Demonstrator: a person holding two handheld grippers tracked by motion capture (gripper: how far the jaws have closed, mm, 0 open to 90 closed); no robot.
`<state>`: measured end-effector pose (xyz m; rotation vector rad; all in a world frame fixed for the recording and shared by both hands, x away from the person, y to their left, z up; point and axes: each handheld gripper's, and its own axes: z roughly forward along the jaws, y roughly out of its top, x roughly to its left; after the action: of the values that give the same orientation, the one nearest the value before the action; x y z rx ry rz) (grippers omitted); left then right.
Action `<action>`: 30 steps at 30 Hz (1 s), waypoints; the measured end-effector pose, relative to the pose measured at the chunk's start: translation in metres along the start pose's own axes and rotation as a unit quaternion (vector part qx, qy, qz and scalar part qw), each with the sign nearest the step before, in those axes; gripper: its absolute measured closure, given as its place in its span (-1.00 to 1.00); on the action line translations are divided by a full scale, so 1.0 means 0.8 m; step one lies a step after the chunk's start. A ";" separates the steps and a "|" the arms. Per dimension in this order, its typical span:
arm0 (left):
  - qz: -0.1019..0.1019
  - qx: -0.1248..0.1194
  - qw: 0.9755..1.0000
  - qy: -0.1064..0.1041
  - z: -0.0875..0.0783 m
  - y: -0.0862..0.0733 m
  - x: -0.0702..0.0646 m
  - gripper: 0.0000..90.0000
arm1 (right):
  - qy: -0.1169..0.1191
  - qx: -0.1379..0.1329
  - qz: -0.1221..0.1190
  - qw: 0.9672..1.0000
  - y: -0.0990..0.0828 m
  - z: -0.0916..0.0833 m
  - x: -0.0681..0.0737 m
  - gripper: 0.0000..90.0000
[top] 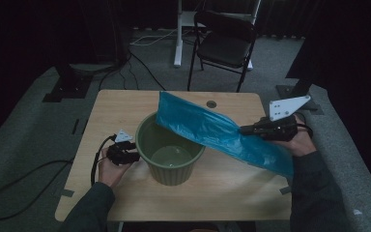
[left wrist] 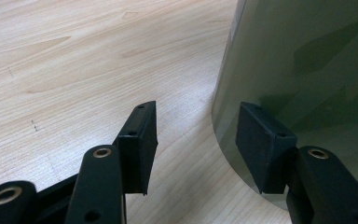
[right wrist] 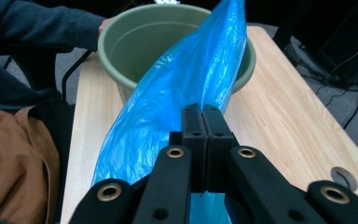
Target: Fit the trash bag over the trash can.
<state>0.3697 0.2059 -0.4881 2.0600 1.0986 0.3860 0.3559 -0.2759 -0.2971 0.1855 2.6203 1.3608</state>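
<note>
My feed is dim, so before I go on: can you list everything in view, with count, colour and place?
bucket: one, olive green, upright at the table's middle, open top.
plastic bag: one, blue, draped from the bucket's rim toward the table's right edge.
table: one, light wood, round hole near its far edge.
folding chair: one, black, on the floor beyond the table.
cables: several, black, on the grey carpet.
left gripper: one, black, jaws open, against the bucket's left wall.
right gripper: one, black, shut on the plastic bag.
</note>
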 end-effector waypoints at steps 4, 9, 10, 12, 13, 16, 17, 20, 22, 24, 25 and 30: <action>0.000 0.000 1.000 0.000 0.000 0.000 0.000 0.07 | 0.003 0.008 0.001 1.000 0.000 0.005 -0.002 0.99; 0.000 -0.001 1.000 0.000 -0.001 0.000 0.001 0.07 | 0.015 0.023 0.003 1.000 0.003 0.017 -0.007 0.99; 0.001 -0.001 1.000 0.000 -0.001 0.000 0.001 0.07 | 0.015 0.027 0.002 1.000 0.004 0.019 -0.008 0.99; 0.000 -0.002 1.000 0.001 -0.002 0.000 0.001 0.07 | 0.019 0.029 0.003 0.999 0.006 0.022 -0.009 0.99; 0.000 -0.002 1.000 0.001 -0.002 0.000 0.001 0.07 | 0.021 0.030 0.002 0.999 0.007 0.024 -0.009 0.99; 0.000 -0.002 1.000 0.001 -0.002 0.000 0.001 0.07 | 0.025 0.034 -0.002 0.999 0.009 0.029 -0.009 0.99; 0.000 -0.002 1.000 0.001 -0.002 0.000 0.001 0.07 | 0.027 0.036 -0.001 0.999 0.010 0.031 -0.009 0.99; -0.003 -0.005 1.000 0.000 -0.002 0.000 0.001 0.07 | 0.030 0.041 0.000 0.999 0.013 0.037 -0.011 0.98; -0.007 -0.002 1.000 -0.001 0.001 0.000 0.002 0.07 | 0.031 0.048 -0.003 0.998 0.016 0.039 -0.014 0.98; -0.007 0.000 1.000 -0.003 0.001 0.000 0.001 0.07 | 0.031 0.049 0.000 0.998 0.019 0.040 -0.017 0.98; -0.005 0.000 1.000 -0.003 0.001 0.000 0.000 0.07 | 0.032 0.051 0.001 0.998 0.021 0.042 -0.019 0.98; -0.006 -0.011 1.000 -0.002 -0.005 0.000 0.001 0.07 | 0.031 0.053 0.004 0.998 0.024 0.048 -0.022 0.98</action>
<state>0.3682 0.2084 -0.4858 2.0331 1.1000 0.3872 0.3820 -0.2375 -0.3010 0.1712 2.7479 1.2500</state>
